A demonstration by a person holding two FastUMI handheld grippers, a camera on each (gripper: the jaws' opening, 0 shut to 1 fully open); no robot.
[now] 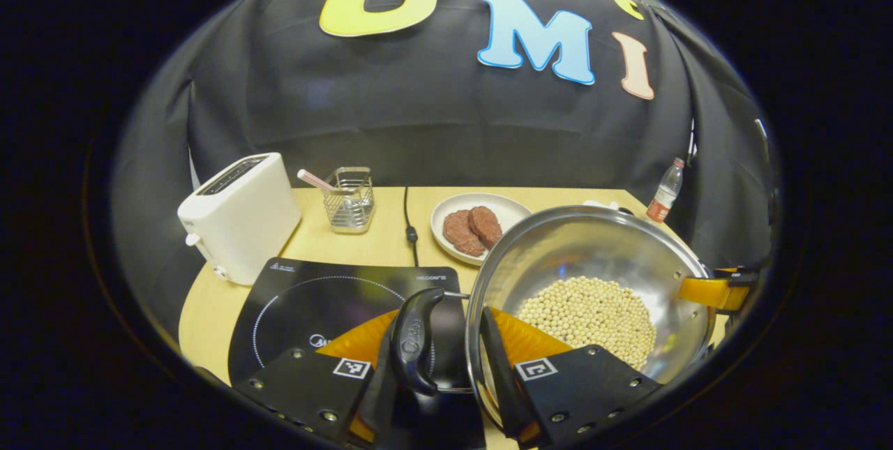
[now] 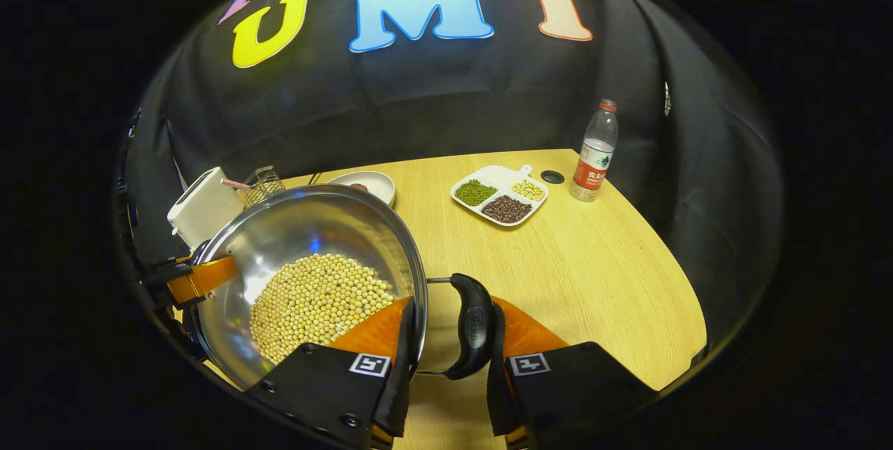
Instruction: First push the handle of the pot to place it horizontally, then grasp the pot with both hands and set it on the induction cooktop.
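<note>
Left tongs (image 1: 446,366) clamped across pot (image 1: 593,261) rim and one black handle (image 1: 415,338); right tongs (image 2: 446,359) same on opposite handle (image 2: 471,324). Two-sided grip presumably to keep soybeans (image 2: 317,303) level. Pot looks lifted, partly over induction cooktop (image 1: 314,296), not set down. On desk (image 2: 593,261): one toaster (image 1: 241,216), one bottle (image 2: 594,150), one patty plate (image 1: 478,227), one three-section dish (image 2: 499,199).

Lighting even and overhead, moderately bright. Soft glare on the steel pot (image 1: 593,255) interior; tabletop (image 2: 593,275) well lit. Strong fisheye curvature at edges. Focus sharp centrally, softening toward the rim.
</note>
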